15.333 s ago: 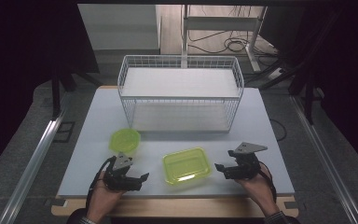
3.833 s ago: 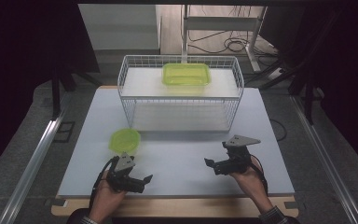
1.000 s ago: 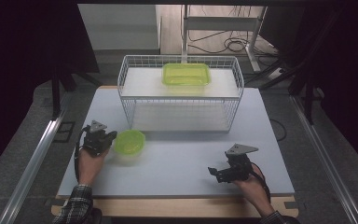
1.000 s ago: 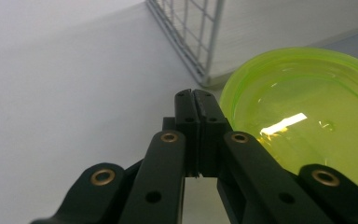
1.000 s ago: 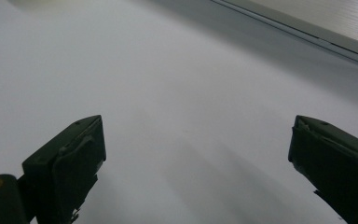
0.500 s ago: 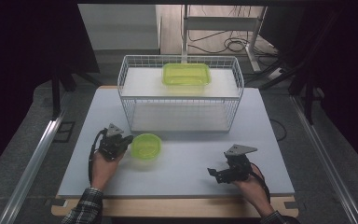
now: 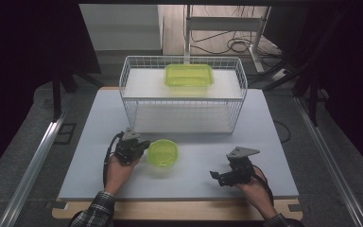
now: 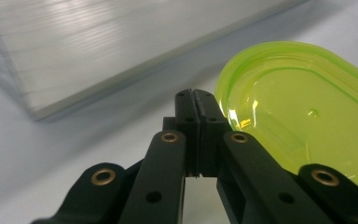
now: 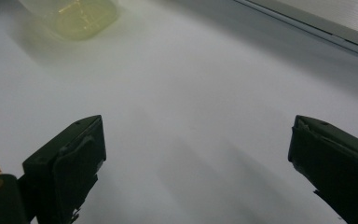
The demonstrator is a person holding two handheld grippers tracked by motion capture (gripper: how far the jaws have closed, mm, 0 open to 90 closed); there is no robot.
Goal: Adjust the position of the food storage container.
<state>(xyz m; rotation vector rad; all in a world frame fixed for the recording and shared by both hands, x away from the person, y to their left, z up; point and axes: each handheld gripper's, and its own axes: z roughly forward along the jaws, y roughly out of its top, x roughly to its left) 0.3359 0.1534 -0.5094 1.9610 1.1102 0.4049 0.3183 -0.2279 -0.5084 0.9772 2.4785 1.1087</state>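
Tabletop (image 7: 94, 137): white and lying flat in the high view, with dark floor surrounding it.
Basket (image 7: 183, 97): white wire, standing at the far middle of the tabletop; a green box (image 7: 189, 75) is sitting inside it on the upper level.
Lid (image 7: 163, 152): green, lying on the tabletop in front of the basket, left of centre.
Left tongs (image 7: 141, 147): pressing against the lid's left edge, jaws closed together with nothing between them.
Right tongs (image 7: 216, 177): hovering low at the near right, well apart from the lid.
Left gripper view: the left tongs (image 8: 196, 95) are showing shut jaws touching the lid (image 8: 303, 116) rim.
Right gripper view: the right tongs (image 9: 196, 158) are standing wide open over bare tabletop, gripping nothing; the lid (image 9: 72, 14) is blurring far off.
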